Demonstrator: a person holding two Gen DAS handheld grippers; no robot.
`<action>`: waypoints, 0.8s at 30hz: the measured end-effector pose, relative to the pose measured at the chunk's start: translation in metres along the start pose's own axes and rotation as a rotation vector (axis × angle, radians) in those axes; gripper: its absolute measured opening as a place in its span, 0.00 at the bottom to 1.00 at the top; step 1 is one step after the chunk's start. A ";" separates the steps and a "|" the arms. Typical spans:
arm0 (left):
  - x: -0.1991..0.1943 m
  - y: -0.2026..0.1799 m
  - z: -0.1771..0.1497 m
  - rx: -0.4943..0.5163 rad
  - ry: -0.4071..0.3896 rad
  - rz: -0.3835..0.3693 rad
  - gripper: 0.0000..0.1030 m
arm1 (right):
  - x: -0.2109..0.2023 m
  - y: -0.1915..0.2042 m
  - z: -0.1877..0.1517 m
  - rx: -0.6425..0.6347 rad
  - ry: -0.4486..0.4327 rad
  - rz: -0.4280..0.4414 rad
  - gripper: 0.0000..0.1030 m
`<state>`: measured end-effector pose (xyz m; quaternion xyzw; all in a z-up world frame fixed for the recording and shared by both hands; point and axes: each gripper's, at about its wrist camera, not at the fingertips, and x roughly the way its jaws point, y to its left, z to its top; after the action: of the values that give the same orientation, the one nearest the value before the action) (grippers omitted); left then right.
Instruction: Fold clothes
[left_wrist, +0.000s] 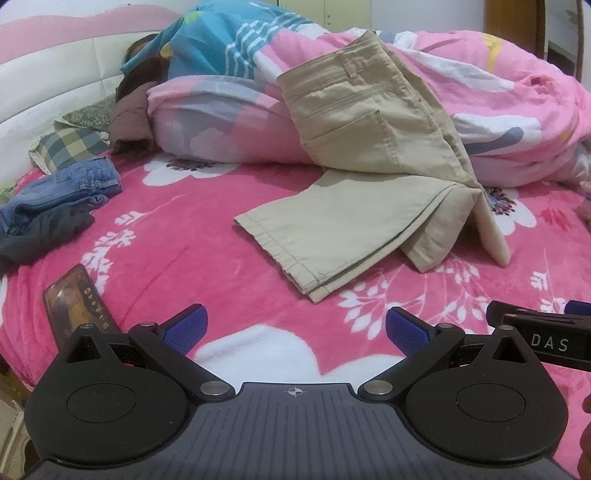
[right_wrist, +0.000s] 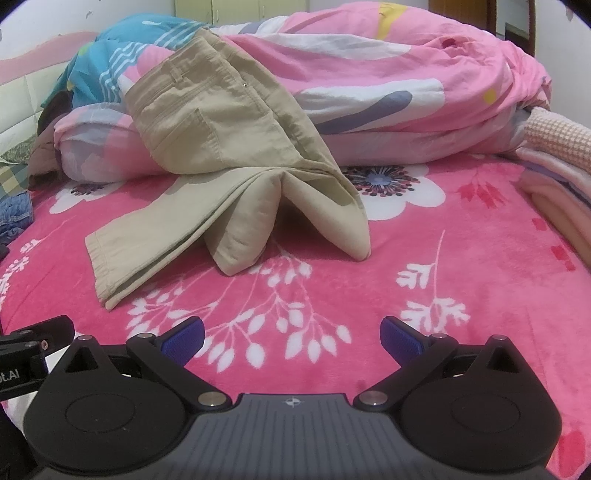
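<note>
Pink floral bedding (right_wrist: 461, 266) carried the khaki trousers (right_wrist: 229, 147), waist propped against a rumpled quilt (right_wrist: 388, 74), while the left tool (left_wrist: 295, 328) and right tool (right_wrist: 291, 334) hovered wide open, empty.

You are in a home bedroom: a bed (left_wrist: 207, 236) spread with a pink flowered blanket, a bundled pink and blue quilt (right_wrist: 388, 85) heaped along it, a padded white headboard (left_wrist: 48, 85), pillows (left_wrist: 70, 144) at the head, and pale cupboard doors (right_wrist: 240, 7) behind.
</note>
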<state>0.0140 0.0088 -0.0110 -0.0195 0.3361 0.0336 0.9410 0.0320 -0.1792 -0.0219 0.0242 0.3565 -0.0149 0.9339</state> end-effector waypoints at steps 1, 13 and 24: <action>0.001 0.000 0.000 -0.001 -0.003 0.000 1.00 | 0.001 0.000 0.000 0.002 0.000 0.001 1.00; 0.022 0.004 0.003 -0.063 0.001 -0.041 1.00 | 0.017 -0.003 0.003 -0.002 0.000 -0.013 1.00; 0.058 0.003 0.011 -0.074 -0.026 -0.063 1.00 | 0.031 -0.017 0.017 -0.050 -0.158 0.040 1.00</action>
<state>0.0658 0.0156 -0.0390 -0.0644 0.3214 0.0165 0.9446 0.0662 -0.1973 -0.0305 0.0065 0.2816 0.0108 0.9595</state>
